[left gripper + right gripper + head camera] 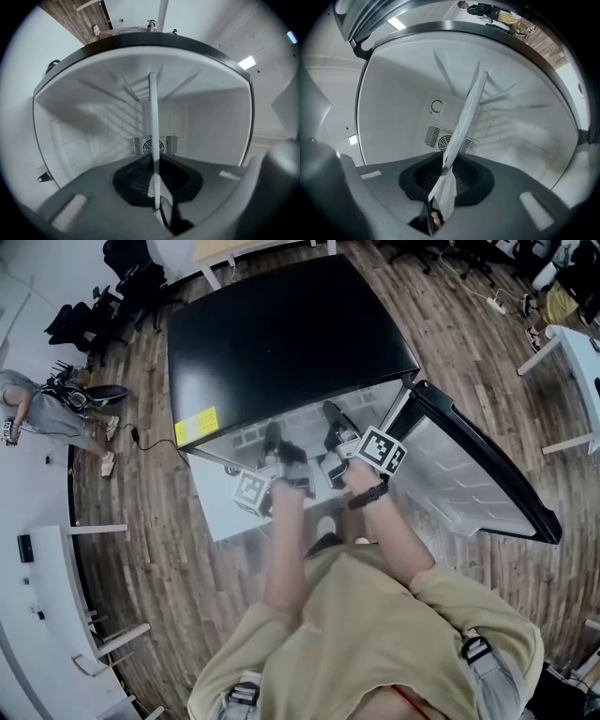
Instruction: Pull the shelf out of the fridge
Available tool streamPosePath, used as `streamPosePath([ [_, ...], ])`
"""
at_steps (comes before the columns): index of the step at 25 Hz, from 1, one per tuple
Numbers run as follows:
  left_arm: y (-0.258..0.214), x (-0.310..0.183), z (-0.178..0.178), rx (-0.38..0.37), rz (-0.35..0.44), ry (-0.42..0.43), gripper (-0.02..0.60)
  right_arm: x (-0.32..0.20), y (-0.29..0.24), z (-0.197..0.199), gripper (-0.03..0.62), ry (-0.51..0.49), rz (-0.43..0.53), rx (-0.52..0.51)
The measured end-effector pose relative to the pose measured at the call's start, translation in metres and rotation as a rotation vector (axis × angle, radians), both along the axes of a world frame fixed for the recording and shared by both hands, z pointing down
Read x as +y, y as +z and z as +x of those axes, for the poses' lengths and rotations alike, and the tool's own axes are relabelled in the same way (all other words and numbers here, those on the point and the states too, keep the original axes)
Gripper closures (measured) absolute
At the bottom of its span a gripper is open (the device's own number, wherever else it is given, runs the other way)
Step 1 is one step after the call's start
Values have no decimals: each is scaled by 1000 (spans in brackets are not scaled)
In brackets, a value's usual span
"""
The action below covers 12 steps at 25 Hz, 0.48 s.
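In the middle of the head view, a black-topped fridge (281,334) stands on a wooden floor (150,549) with its door (487,474) swung open toward the right of the frame. The person reaches both arms into the open compartment from below. The left gripper (273,435) and the right gripper (333,416) sit side by side just inside the opening, each with its marker cube toward the bottom of the frame. A dark wristband (367,495) circles the right wrist.

In the left gripper view, the shelf (153,122) shows edge-on as a thin pale strip. It runs straight up the centre of the frame from the left gripper (158,208) toward the fridge's back wall. The 2 fingers are together on its near edge, clamping it. A slatted vent (153,145) with a round fan sits on the back wall behind the strip.

In the right gripper view, the same shelf (466,112) leans toward the upper right of the frame. Its near edge is pinched in the fingers of the right gripper (440,201). The vent (449,140) and a small round dial (436,106) sit on the wall behind it. The shelf is inside the fridge, held at its front edge by both grippers.

At the far left of the head view, another person (37,413) stands on the floor, well apart from the fridge.
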<state>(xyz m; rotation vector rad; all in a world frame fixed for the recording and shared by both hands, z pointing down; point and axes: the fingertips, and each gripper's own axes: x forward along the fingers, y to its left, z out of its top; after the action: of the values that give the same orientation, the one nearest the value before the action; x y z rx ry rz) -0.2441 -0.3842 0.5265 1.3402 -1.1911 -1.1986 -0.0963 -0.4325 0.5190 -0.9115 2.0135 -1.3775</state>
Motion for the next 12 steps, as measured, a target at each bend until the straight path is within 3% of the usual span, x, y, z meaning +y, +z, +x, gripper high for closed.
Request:
streamPosePath([
  [12, -3, 23, 9, 39, 5, -19, 552, 23, -1, 7, 526, -25, 5, 12],
])
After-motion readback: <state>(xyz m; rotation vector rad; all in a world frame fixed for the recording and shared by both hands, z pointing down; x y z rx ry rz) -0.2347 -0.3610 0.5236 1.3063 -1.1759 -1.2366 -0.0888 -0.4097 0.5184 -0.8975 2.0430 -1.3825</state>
